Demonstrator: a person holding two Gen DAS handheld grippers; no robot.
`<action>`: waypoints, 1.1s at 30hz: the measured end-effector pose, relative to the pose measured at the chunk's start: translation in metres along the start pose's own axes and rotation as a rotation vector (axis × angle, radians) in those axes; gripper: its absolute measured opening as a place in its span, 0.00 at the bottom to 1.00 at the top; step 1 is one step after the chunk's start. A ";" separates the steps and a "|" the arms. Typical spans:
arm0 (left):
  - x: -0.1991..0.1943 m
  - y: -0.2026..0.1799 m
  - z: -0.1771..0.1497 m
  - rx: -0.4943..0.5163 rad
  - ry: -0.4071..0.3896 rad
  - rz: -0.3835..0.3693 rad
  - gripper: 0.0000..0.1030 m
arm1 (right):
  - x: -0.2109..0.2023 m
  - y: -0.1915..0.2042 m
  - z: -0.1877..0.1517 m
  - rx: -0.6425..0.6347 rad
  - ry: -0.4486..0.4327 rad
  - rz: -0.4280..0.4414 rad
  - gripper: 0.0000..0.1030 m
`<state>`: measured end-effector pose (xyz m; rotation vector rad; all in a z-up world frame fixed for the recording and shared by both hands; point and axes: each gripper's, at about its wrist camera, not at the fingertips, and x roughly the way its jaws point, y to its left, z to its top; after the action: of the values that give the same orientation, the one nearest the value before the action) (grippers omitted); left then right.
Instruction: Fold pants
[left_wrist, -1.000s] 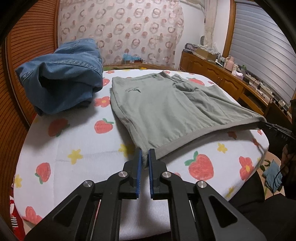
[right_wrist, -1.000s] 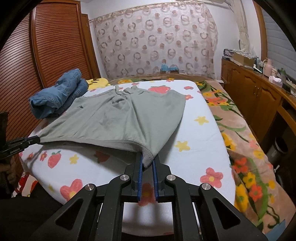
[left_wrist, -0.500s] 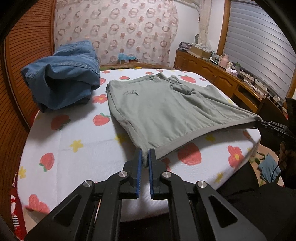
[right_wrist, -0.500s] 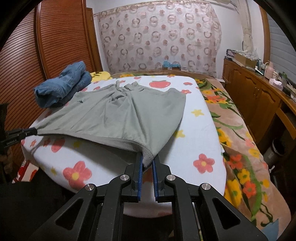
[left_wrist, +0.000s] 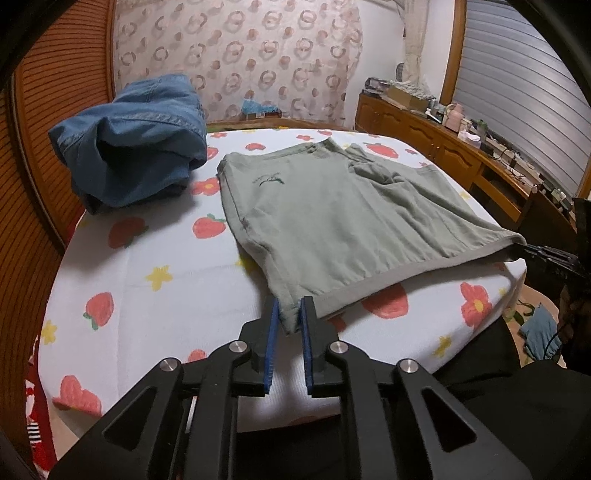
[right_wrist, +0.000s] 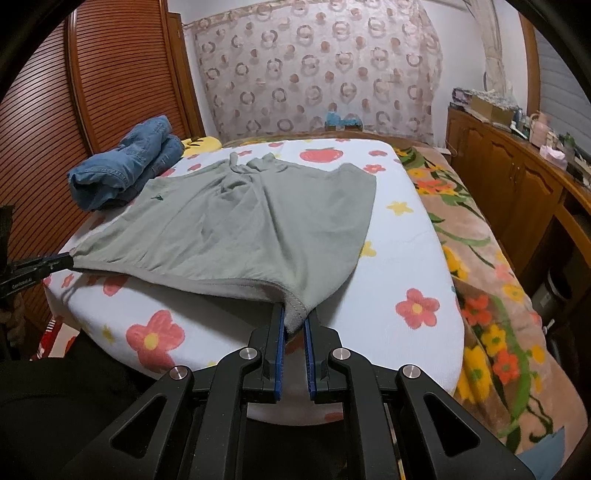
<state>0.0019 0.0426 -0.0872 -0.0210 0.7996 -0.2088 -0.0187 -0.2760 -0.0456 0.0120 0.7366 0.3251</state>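
Grey-green pants (left_wrist: 332, 218) lie spread on the fruit-print bed cover, with the waistband edge stretched between my two grippers. My left gripper (left_wrist: 289, 317) is shut on one waistband corner at the near bed edge. My right gripper (right_wrist: 294, 321) is shut on the other corner; the pants also show in the right wrist view (right_wrist: 251, 221). Each gripper shows in the other's view at the far end of the taut edge: the right gripper (left_wrist: 546, 254), the left gripper (right_wrist: 40, 266).
Folded blue jeans (left_wrist: 136, 136) sit on the bed's far left corner, also in the right wrist view (right_wrist: 125, 166). A wooden wardrobe (right_wrist: 122, 85) stands on the left. A wooden cabinet (left_wrist: 443, 147) with clutter runs along the right. A floral blanket (right_wrist: 480, 266) lies beside the cover.
Both grippers have pulled back toward the bed's near edge with the waistband, dragging the pants closer and stretching the edge taut.
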 end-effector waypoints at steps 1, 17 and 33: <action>0.001 -0.001 -0.001 0.001 0.001 0.005 0.13 | -0.001 0.001 -0.001 0.000 -0.002 -0.002 0.09; 0.007 0.002 -0.008 -0.023 0.014 -0.022 0.47 | -0.004 0.003 0.001 0.012 -0.037 0.013 0.09; 0.006 0.017 -0.002 -0.056 -0.013 0.017 0.70 | 0.008 0.058 0.041 -0.112 -0.156 0.135 0.09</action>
<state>0.0077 0.0578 -0.0947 -0.0682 0.7919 -0.1699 -0.0032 -0.2146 -0.0131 -0.0185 0.5636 0.4888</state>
